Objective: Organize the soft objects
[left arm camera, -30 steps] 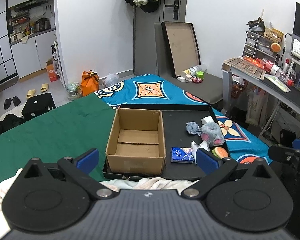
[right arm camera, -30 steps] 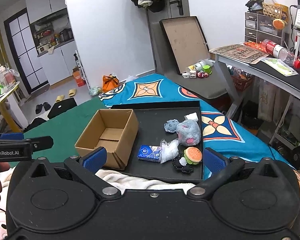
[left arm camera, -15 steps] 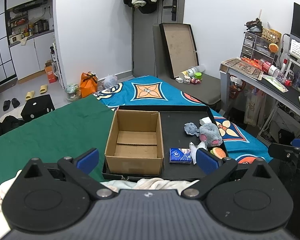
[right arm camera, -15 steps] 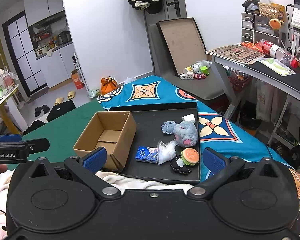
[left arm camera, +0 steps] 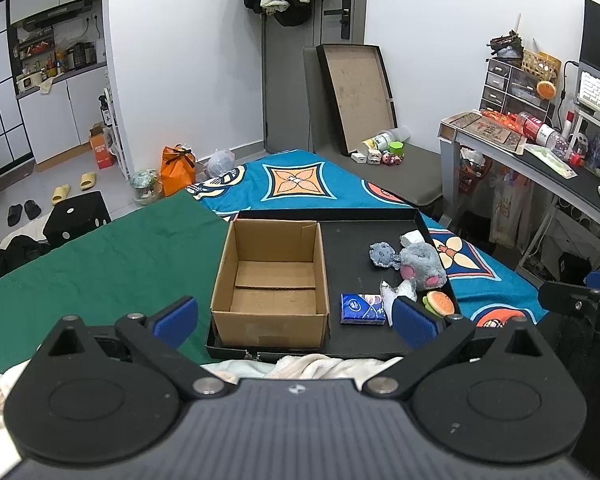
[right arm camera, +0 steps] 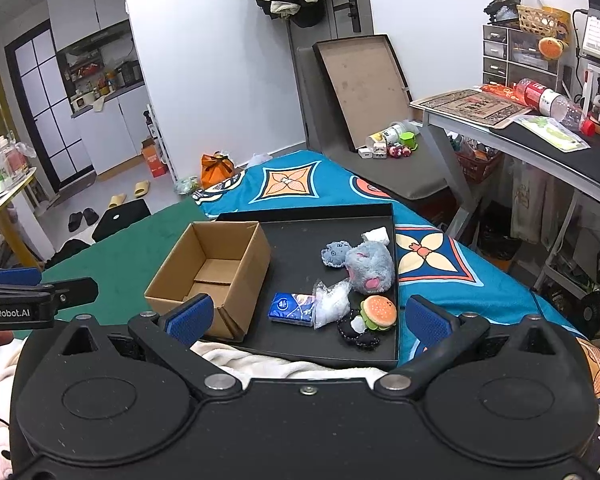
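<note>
An empty cardboard box [left arm camera: 274, 276] [right arm camera: 210, 272] stands at the left of a black tray [left arm camera: 348, 248] [right arm camera: 296, 240] on the bed. To its right lie a grey plush mouse [left arm camera: 420, 266] [right arm camera: 366, 266], a small grey plush [left arm camera: 382, 254] [right arm camera: 334, 253], a burger plush [left arm camera: 440, 303] [right arm camera: 378, 312], a blue tissue pack [left arm camera: 362, 308] [right arm camera: 292, 308], a clear plastic bag [right arm camera: 332, 302] and a black item [right arm camera: 358, 332]. My left gripper [left arm camera: 294, 316] is open and empty, short of the box. My right gripper [right arm camera: 308, 316] is open and empty, short of the tray's near edge.
A white blanket [left arm camera: 308, 364] [right arm camera: 284, 362] lies at the tray's near edge. The bed has a green cover [left arm camera: 88, 256] and a blue patterned one [right arm camera: 440, 264]. A cluttered desk [left arm camera: 540, 152] stands on the right. A flat box lid [left arm camera: 356, 96] leans on the far wall.
Both grippers have drifted slightly, so the tray and box sit a little differently in each view. Both stay open and empty. Nothing on the tray has moved.
</note>
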`<state>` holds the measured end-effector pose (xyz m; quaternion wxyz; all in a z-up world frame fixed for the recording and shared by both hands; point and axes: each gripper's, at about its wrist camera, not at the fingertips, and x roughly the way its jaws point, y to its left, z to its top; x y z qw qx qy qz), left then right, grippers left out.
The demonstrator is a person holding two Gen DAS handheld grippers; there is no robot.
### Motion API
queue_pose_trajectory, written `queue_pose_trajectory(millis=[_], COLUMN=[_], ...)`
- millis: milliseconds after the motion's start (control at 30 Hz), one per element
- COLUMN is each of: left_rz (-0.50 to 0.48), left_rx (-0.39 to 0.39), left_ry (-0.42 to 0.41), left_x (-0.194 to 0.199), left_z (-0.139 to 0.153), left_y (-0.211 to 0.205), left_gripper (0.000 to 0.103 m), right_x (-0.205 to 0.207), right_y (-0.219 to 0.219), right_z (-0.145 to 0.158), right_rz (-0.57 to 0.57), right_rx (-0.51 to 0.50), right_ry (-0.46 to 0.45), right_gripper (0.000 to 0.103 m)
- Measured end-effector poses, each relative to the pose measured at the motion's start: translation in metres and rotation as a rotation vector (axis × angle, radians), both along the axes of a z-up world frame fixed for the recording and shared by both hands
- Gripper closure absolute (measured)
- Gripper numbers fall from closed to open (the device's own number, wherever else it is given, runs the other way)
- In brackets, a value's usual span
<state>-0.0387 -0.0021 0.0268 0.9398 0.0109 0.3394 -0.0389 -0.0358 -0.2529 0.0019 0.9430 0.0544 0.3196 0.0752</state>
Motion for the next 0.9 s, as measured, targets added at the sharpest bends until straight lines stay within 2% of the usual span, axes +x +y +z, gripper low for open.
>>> queue_pose_trajectory(millis=[433, 900], left_rz=[-0.001, 0.09], left_rx=[0.019, -0.014], left_ry=[0.025, 0.062], left_x=[0.01, 0.044], left_z=[-0.008, -0.022], left_y=[0.002, 0.027], left_gripper=[0.001, 0.001], right_x=[0.015, 0.059], right_y=[0.0, -0.003], right_z=[-0.003, -0.027], right_rz=[0.015, -0.018], right_rx=[-0.009, 0.013], right_ry=[0.018, 0.103], right_gripper=[0.0, 0.0])
